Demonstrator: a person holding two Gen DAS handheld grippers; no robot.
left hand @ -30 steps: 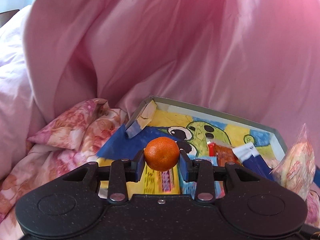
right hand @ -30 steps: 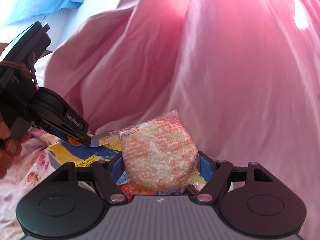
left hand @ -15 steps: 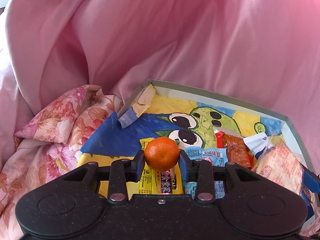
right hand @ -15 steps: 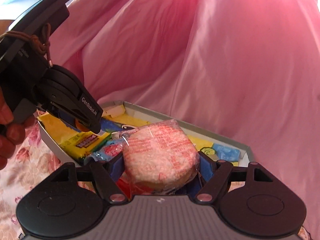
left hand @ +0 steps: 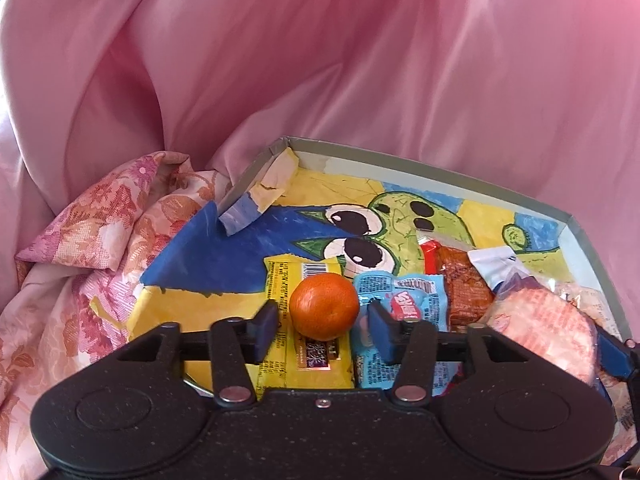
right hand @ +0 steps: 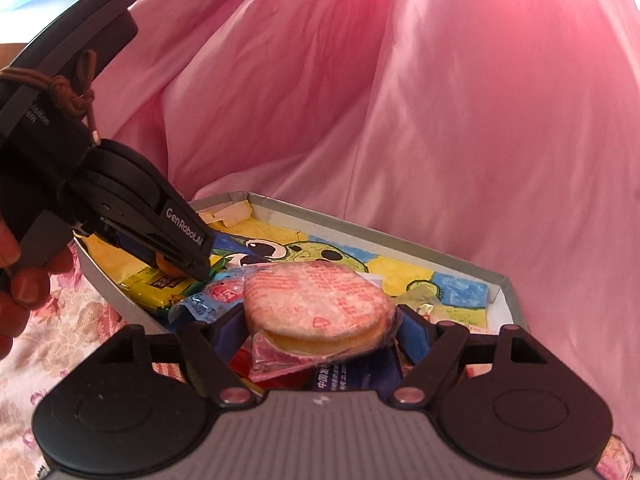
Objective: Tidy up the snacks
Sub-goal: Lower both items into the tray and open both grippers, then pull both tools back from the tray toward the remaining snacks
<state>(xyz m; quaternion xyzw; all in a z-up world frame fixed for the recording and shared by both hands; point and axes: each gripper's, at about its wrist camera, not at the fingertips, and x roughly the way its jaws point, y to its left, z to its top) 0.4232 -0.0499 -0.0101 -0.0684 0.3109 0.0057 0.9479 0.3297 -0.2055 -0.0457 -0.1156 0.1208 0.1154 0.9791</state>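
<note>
A shallow box [left hand: 440, 168] with a cartoon drawing inside holds several snack packets. A small mandarin [left hand: 324, 306] rests on a yellow packet [left hand: 304, 276], between the fingers of my left gripper [left hand: 322, 320]. Its jaws are opening, with a gap on each side of the fruit. A wrapped round rice cake [right hand: 316, 296] lies flat on the packets at the box's near right, between the fingers of my right gripper [right hand: 320, 326]. Those jaws are opening too and the pads do not press it. The left gripper [right hand: 196, 264] shows at the left of the right wrist view.
Pink satin sheet [left hand: 360, 60] rises behind and around the box. Floral cloth [left hand: 92, 240] lies left of it. A blue packet [left hand: 408, 300], a red-brown snack [left hand: 460, 280] and a white-and-blue pouch [left hand: 496, 268] fill the box's right half. A hand [right hand: 24, 284] holds the left gripper.
Both grippers sank over the box. The left jaws let go of the mandarin, which now sits on the yellow packet. The rice cake tipped from upright to flat as the right jaws widened.
</note>
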